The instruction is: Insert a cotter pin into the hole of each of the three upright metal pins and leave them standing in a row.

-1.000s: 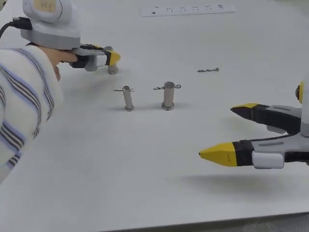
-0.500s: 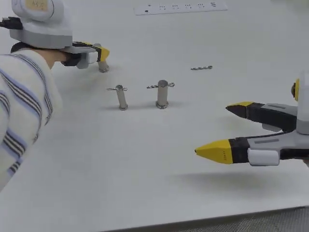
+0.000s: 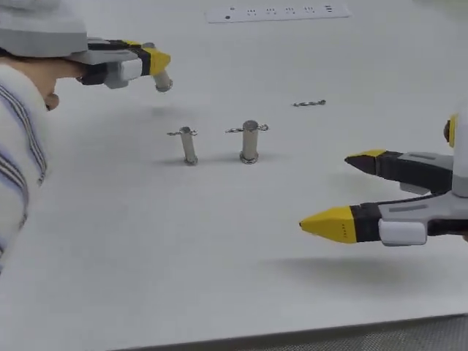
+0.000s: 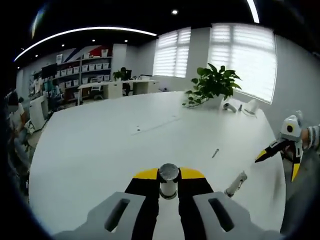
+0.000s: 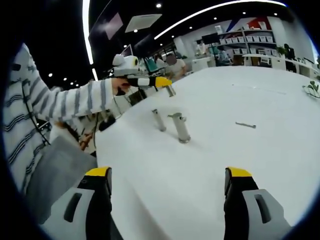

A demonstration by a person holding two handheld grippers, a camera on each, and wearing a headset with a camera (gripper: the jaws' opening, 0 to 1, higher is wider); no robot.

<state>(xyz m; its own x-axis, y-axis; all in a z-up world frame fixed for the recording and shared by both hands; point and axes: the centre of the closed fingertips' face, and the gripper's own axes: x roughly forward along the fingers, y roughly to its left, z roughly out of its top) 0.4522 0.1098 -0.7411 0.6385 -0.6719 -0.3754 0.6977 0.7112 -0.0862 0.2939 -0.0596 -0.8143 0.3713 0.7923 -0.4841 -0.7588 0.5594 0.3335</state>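
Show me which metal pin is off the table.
The pin clamped in the left gripper, held above the table. The thin pin and thick pin stand on it, each with a cotter pin through it.

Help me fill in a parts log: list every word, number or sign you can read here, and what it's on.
No text here can be read.
Power strip at the far edge of the head view: dark marks, too small to read.
Wall graphic in the left gripper view: blurred colour shapes, no legible words.
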